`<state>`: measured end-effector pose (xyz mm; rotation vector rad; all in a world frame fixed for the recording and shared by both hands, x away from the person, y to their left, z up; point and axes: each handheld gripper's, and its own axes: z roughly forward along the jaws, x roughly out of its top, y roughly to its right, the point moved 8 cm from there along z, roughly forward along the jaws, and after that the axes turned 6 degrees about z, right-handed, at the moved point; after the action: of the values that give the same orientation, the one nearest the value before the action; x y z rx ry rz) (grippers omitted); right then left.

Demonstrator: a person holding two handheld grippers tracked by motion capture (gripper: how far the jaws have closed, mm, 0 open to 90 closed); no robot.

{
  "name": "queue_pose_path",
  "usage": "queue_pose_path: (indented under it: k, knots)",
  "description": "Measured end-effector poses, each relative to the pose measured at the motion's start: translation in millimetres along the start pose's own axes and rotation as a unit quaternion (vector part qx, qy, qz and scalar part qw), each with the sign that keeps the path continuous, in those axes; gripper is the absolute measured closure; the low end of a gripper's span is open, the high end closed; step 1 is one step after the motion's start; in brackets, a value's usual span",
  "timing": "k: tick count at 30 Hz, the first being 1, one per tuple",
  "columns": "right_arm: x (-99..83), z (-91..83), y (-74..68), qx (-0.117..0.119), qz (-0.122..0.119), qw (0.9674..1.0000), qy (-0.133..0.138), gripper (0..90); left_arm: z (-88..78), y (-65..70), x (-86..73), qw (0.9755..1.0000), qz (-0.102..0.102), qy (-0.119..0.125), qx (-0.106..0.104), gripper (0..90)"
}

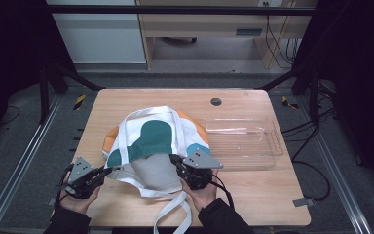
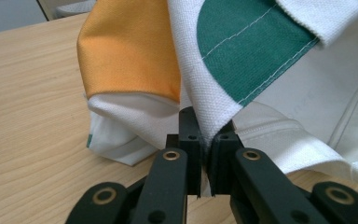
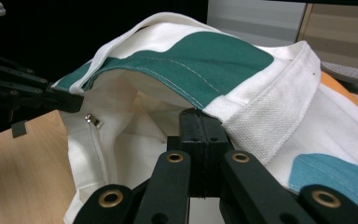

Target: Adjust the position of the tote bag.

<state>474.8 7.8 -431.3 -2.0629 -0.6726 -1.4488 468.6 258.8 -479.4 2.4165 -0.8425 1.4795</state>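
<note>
bag (image 1: 156,141) near-centre on table (image 1: 253,195) | left gripper (image 1: 108,170) and right gripper (image 1: 174,158) each pinch the rim, mouth held open | risk: thin left hold slips, mouth collapses

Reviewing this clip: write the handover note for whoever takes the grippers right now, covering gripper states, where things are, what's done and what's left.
Left gripper: shut on the tote bag rim's left corner.
Right gripper: shut on the rim near the handle.
Bag lies on the table, mouth toward the person, top edge lifted open. Clear tray sits to its right, apparently empty.
Done: mouth held open. Left: probably keep it open for loading, though what goes in isn't visible.
</note>
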Motion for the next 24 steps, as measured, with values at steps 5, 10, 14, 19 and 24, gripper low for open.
queue_pose_path:
  k: [5, 10, 14, 19, 24]
  knots:
    - [-2.9, 1.7, 0.1, -0.001, -0.001, 1.0000, -0.005, 90.0, 1.0, 0.3, -1.9, 1.0000, 0.003, -0.003, -0.001, 72.2]
    - [-4.1, 1.3, 0.0, -0.001, -0.001, 1.0000, -0.009, 90.0, -3.0, 0.5, -2.4, 1.0000, 0.003, 0.006, -0.002, 51.4]
    - [-4.1, 0.6, 0.8, -0.003, 0.000, 1.0000, -0.009, 90.0, -5.9, 1.5, -3.5, 1.0000, 0.007, 0.004, -0.002, 45.2]
    - [-4.5, 0.1, 1.6, -0.001, 0.002, 1.0000, -0.008, 90.0, -12.8, -1.6, 0.8, 0.9997, -0.005, 0.020, 0.010, 40.2]
    - [-4.7, -0.1, 2.2, -0.001, 0.004, 0.9999, -0.010, 90.0, -17.3, -0.8, 7.3, 0.9993, -0.008, 0.033, 0.014, 34.8]
